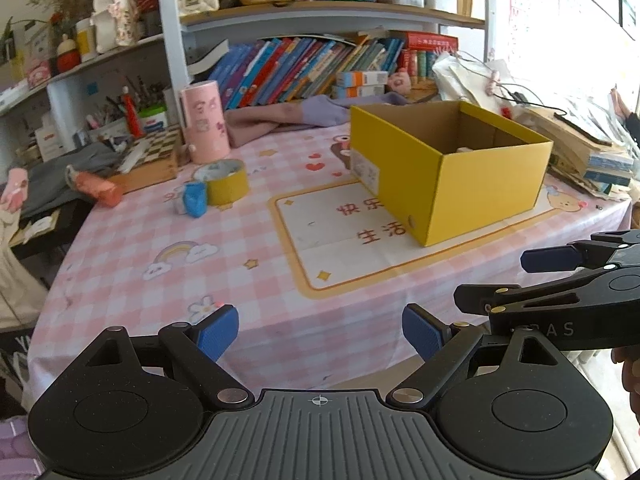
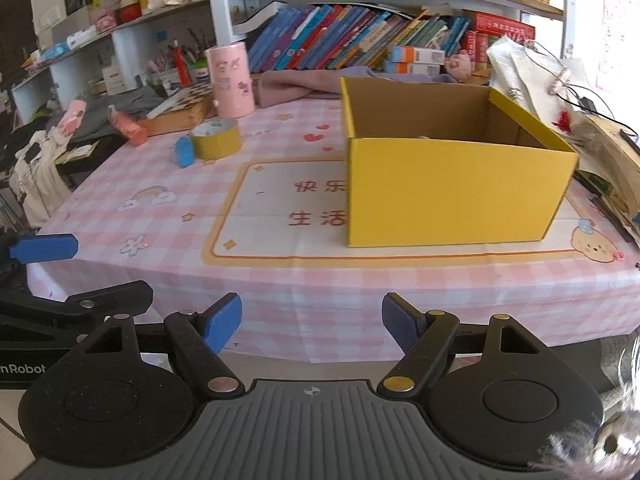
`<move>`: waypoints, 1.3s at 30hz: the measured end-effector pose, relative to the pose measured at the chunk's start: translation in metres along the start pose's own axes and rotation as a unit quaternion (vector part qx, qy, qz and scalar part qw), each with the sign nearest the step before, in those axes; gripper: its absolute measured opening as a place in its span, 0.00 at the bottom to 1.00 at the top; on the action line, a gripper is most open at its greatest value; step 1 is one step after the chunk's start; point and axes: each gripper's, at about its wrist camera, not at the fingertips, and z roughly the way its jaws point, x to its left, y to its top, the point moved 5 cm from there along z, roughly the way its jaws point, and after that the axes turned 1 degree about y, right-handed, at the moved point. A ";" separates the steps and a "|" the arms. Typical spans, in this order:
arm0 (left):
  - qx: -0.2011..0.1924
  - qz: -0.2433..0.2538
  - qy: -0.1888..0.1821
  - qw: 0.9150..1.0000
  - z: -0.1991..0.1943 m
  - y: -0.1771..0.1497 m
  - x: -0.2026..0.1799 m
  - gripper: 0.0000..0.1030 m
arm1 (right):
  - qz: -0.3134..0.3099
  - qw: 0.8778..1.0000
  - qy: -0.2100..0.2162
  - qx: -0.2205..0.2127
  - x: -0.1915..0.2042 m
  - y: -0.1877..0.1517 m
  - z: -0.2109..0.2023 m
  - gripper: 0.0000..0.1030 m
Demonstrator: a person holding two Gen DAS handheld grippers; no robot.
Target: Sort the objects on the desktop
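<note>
**Two wrist cams, same desk from the near edge**

Both fisheyes sit just off the table's near edge, tilted down across the pink checked tablecloth (image 1: 132, 240) toward the bookshelf. The left cam sees the yellow box (image 1: 460, 176) corner-on, off to its right; the right cam faces it squarely and closer. Both also catch the tape roll (image 2: 216, 140), and each sees the other's gripper.

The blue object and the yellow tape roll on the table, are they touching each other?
Cannot tell. In both wrist views the blue object overlaps the tape roll edge, with no gap visible, but it may only stand in front.
</note>
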 end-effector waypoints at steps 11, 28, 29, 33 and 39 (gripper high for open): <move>-0.009 -0.019 0.022 1.000 -0.008 -0.006 0.030 0.89 | -0.026 1.000 0.018 -0.003 0.033 0.006 0.009 0.73; -0.021 -0.045 0.018 0.999 -0.007 -0.005 0.052 0.89 | -0.047 0.999 0.020 -0.002 0.055 0.018 0.020 0.73; -0.019 -0.048 0.018 0.998 -0.006 -0.005 0.054 0.89 | -0.049 0.999 0.022 -0.002 0.055 0.019 0.021 0.73; -0.015 -0.062 0.023 0.998 0.001 -0.006 0.060 0.89 | -0.058 0.998 0.025 -0.003 0.059 0.023 0.026 0.73; -0.012 -0.074 0.040 0.996 0.014 -0.001 0.070 0.89 | -0.073 0.997 0.033 -0.009 0.063 0.034 0.042 0.73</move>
